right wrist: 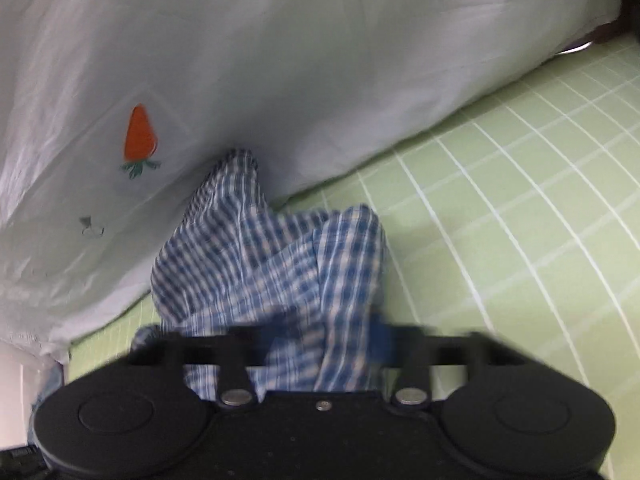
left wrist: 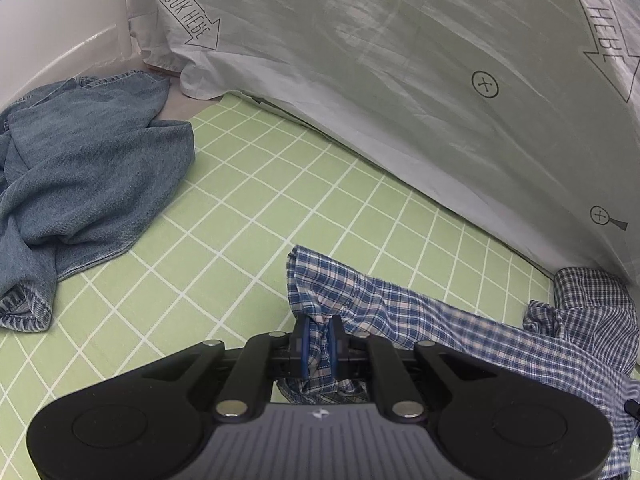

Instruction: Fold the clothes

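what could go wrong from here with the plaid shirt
The left gripper pinches only a narrow bunched fold of the plaid shirt, so it may slip out. The shirt's far end is crumpled against the pillow and could drag on it. The right gripper's hold is blurred, uncertain.

Plaid shirt (left wrist: 400, 312): thin woven cloth, crumpled, matt. Denim garment (left wrist: 80, 168): coarse, faded, heavy weave; pillow (left wrist: 380, 80): smooth white cotton (faint sheen). Left gripper (left wrist: 319, 346): matt black plastic with bright metal rivets; gridded sheet (left wrist: 260, 200): flat cloth.
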Available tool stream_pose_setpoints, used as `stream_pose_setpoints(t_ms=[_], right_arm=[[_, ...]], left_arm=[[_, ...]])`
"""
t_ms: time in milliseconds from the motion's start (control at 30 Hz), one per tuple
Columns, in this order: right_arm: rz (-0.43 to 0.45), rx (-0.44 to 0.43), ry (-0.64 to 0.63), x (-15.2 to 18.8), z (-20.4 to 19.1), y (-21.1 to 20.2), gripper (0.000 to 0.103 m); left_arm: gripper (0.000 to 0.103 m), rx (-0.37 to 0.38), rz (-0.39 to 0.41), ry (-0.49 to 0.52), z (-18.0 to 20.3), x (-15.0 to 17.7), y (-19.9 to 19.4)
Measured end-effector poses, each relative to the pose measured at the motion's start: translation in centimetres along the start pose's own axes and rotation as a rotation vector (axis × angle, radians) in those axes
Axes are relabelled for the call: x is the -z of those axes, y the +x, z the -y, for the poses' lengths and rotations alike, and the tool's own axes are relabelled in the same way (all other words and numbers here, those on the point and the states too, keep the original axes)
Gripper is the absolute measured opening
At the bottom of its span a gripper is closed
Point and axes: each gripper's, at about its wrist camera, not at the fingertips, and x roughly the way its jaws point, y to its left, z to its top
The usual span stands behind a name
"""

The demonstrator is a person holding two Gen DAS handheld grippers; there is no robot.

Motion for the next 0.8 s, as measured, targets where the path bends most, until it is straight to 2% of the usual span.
stream_pose_setpoints(t_ms=[133,267,333,367,433,467,500,567,667,700,800], right_arm=[[0.028,0.013,-0.119,-1.6,-1.3,1.2,0.002],[-0.021,0.086,-0.185,-1.8,-1.5,3.1,0.002],[-0.018,0.105,-0.209,-1.5,-1.8,3.0,0.003],[-0.011,0.113,-0.216,-1.4,-2.0,2.6,0.007],[0.026,0.14,-0.221,-1.1,-2.4,1.1,0.033],[0.049,0.15,-0.223,-0.8,-2.5,0.2,0.054],[0.063,0.153,-0.227,-0.3,-2.5,-0.8,0.061],[0.076,0.155,-0.237,0.9,-2.3,-2.7,0.062],[0.081,0.178,-0.252,3.1,-1.7,-5.4,0.073],[0.076,0.193,-0.252,3.8,-1.3,-6.1,0.074],[0.053,0.229,-0.231,5.8,-0.1,-8.8,0.076]], left_arm=[[0.01,0.01,0.0,0.002,0.3,0.0,0.3],[0.01,0.011,-0.01,-0.012,0.7,0.0,0.8],[0.01,0.008,-0.005,-0.011,1.0,0.1,0.7],[0.01,0.016,0.0,-0.007,1.2,0.0,0.5],[0.01,0.051,0.017,0.027,2.0,0.1,0.0],[0.01,0.07,0.025,0.052,2.7,0.2,-0.3],[0.01,0.089,0.031,0.078,3.5,0.4,-0.7],[0.01,0.143,0.032,0.115,5.4,0.9,-1.3],[0.01,0.248,0.005,0.154,8.6,2.2,-2.1],[0.003,0.285,-0.009,0.172,9.8,2.8,-2.4],[0.002,0.394,-0.069,0.231,13.4,5.3,-3.0]])
